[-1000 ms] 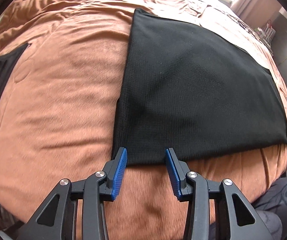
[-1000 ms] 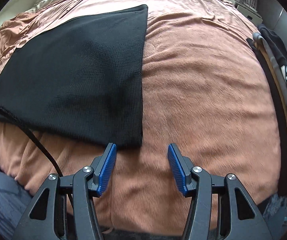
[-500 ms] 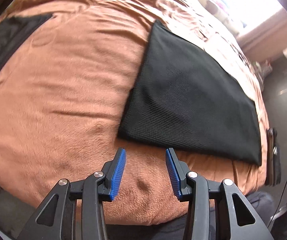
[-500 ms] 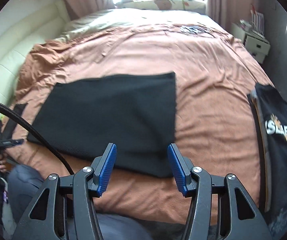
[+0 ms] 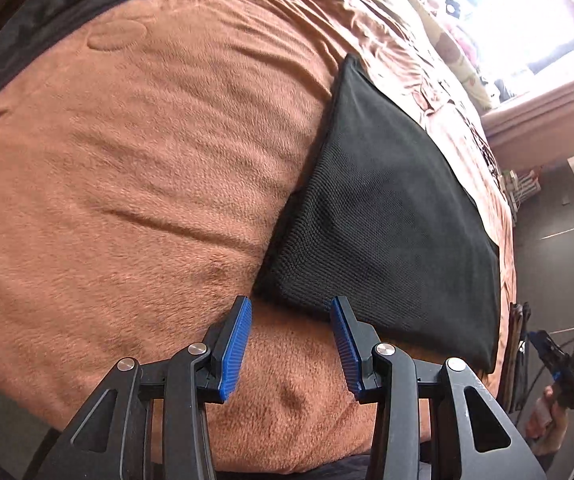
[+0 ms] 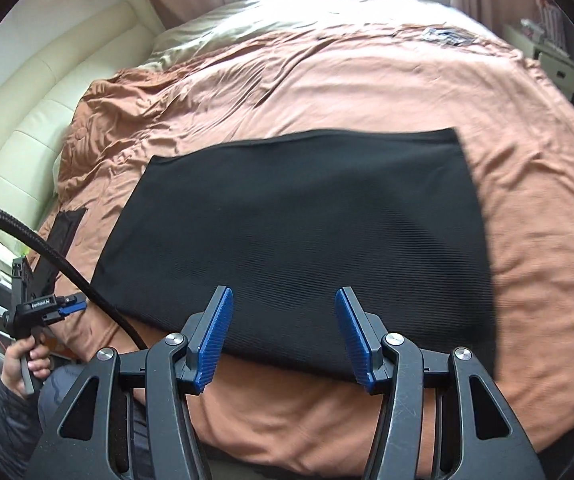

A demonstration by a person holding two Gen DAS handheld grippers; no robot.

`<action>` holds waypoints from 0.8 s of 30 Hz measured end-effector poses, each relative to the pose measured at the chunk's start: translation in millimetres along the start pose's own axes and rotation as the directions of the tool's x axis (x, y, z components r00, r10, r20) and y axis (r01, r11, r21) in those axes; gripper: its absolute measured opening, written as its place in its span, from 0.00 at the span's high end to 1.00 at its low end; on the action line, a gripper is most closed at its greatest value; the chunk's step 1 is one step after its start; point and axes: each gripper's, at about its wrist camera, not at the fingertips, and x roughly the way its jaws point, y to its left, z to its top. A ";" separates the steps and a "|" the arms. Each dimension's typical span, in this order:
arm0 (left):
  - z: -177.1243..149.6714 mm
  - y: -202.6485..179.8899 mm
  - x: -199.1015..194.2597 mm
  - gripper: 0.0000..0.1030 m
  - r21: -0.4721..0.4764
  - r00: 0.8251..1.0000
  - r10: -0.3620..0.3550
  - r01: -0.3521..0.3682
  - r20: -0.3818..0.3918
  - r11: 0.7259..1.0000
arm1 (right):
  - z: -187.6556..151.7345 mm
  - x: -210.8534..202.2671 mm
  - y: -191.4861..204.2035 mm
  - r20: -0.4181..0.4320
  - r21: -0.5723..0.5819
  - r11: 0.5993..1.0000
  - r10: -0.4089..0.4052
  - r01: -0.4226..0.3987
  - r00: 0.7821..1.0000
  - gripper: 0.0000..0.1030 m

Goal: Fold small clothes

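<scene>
A black knit garment (image 6: 299, 240) lies flat as a folded rectangle on the orange-brown blanket (image 6: 367, 80). In the left wrist view the garment (image 5: 379, 216) stretches away to the right. My left gripper (image 5: 291, 340) is open and empty, just short of the garment's near left corner. My right gripper (image 6: 283, 332) is open and empty, held above the garment's near edge, near its middle. My left gripper also shows at the lower left of the right wrist view (image 6: 53, 308).
Another dark garment (image 5: 27, 28) lies at the blanket's far left edge. A cream padded headboard (image 6: 27, 120) runs along the left. A black cable (image 6: 47, 252) crosses the lower left. A white nightstand (image 6: 555, 60) stands at the far right.
Both grippers have pulled back and risen from the garment's near corners. The right one has swung left to face the garment's middle. The garment has not moved.
</scene>
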 end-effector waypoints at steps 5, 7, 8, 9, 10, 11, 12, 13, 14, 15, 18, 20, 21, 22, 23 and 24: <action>3.2 5.4 11.5 0.58 -0.021 1.000 -0.009 0.009 0.005 1.000 | 7.5 49.6 9.1 -0.051 -0.028 1.000 0.002 -0.004 0.999 0.63; 2.8 3.3 15.8 0.58 0.002 1.000 0.002 -0.002 0.011 1.000 | 6.7 69.4 7.4 -0.087 -0.022 1.000 0.020 -0.022 0.996 0.64; 2.9 1.8 16.4 0.58 0.015 1.000 0.008 -0.009 0.016 1.000 | 4.8 79.9 5.2 -0.105 -0.021 1.000 0.017 -0.019 0.994 0.64; 3.8 0.0 17.4 0.58 0.030 1.000 0.016 -0.017 0.022 0.999 | 5.0 89.9 6.6 -0.121 -0.018 1.000 0.014 -0.017 0.993 0.64; 4.8 -0.6 18.3 0.58 0.034 1.000 0.020 -0.020 0.022 0.999 | 2.8 97.7 4.0 -0.138 -0.014 1.000 0.015 -0.018 0.990 0.64; 5.9 -0.6 18.7 0.58 0.031 1.000 0.020 -0.020 0.022 0.999 | -1.4 109.2 -0.1 -0.165 -0.008 1.000 0.015 -0.017 0.986 0.64; 7.8 -0.3 19.6 0.58 0.026 1.000 0.017 -0.017 0.020 1.000 | -3.2 115.7 0.0 -0.186 -0.011 1.000 0.008 -0.010 0.983 0.65; 9.8 0.9 20.4 0.58 0.017 1.000 0.010 -0.011 0.018 1.000 | -5.0 118.8 0.5 -0.198 -0.029 1.000 -0.005 0.000 0.980 0.67; 11.0 2.8 20.5 0.58 0.006 1.000 0.002 -0.002 0.017 1.000 | -7.7 119.9 6.9 -0.203 -0.089 0.996 -0.037 0.019 0.979 0.67; 12.5 3.8 21.5 0.59 0.001 1.000 -0.003 0.003 0.017 1.000 | -8.7 116.9 15.9 -0.205 -0.146 0.989 -0.062 0.032 0.977 0.67; 13.1 6.2 21.2 0.60 -0.012 1.000 -0.014 0.015 0.018 1.000 | -16.4 119.2 28.7 -0.234 -0.207 0.978 -0.050 0.001 0.971 0.67; 10.7 9.4 19.5 0.60 -0.029 0.999 -0.029 0.030 0.021 0.999 | -18.2 120.7 32.4 -0.222 -0.227 0.974 -0.069 0.018 0.972 0.67; 8.9 10.7 18.2 0.61 -0.037 0.999 -0.037 0.037 0.022 0.999 | -16.7 120.6 34.1 -0.217 -0.232 0.972 -0.071 0.019 0.973 0.67; 6.9 12.8 16.9 0.61 -0.052 0.999 -0.048 0.049 0.023 0.997 | -14.9 119.1 36.3 -0.213 -0.226 0.974 -0.050 0.000 0.976 0.67; 5.0 14.7 15.7 0.61 -0.068 0.998 -0.058 0.059 0.024 0.996 | -14.3 118.1 39.6 -0.210 -0.215 0.976 -0.018 -0.029 0.978 0.67; 2.5 16.3 14.4 0.61 -0.085 0.998 -0.065 0.067 0.025 0.994 | -12.1 118.2 43.3 -0.206 -0.208 0.977 0.011 -0.055 0.978 0.67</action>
